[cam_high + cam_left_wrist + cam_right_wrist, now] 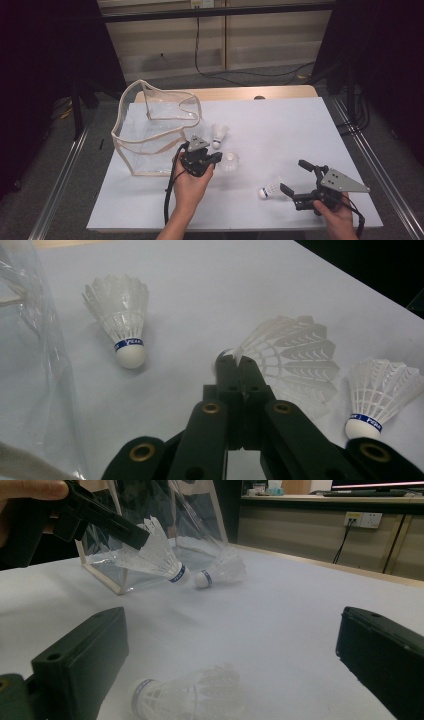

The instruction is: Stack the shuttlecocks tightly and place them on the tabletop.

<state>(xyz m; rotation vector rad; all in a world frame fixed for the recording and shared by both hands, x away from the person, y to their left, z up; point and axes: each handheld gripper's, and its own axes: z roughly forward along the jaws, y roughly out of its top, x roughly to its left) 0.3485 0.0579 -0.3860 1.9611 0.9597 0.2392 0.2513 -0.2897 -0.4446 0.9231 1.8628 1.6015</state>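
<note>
In the high view, the left gripper (219,159) sits just left of centre, its jaws clamped on the feather skirt of a shuttlecock (229,161) that lies just beside the clear bag (131,142) on the white table (280,125). A second shuttlecock (219,135) rests slightly above it, near the bag's right edge, and a third shuttlecock (270,189) lies at lower right, close to the right gripper (295,176), whose jaws stand wide apart with nothing between them. In the left gripper view, the jaws meet at the centre of the frame, pinched together on the feather edge of the held shuttlecock (292,362); another lies at upper left (122,317) beside the bag's clear wall (30,340), and one more sits at the right edge (380,392). In the right gripper view, the two black jaws stand far apart at the lower corners, the near shuttlecock (185,700) lying between them at the bottom, untouched, while the left gripper (140,534) at upper left grips its shuttlecock (157,557) before the bag (165,510).
</note>
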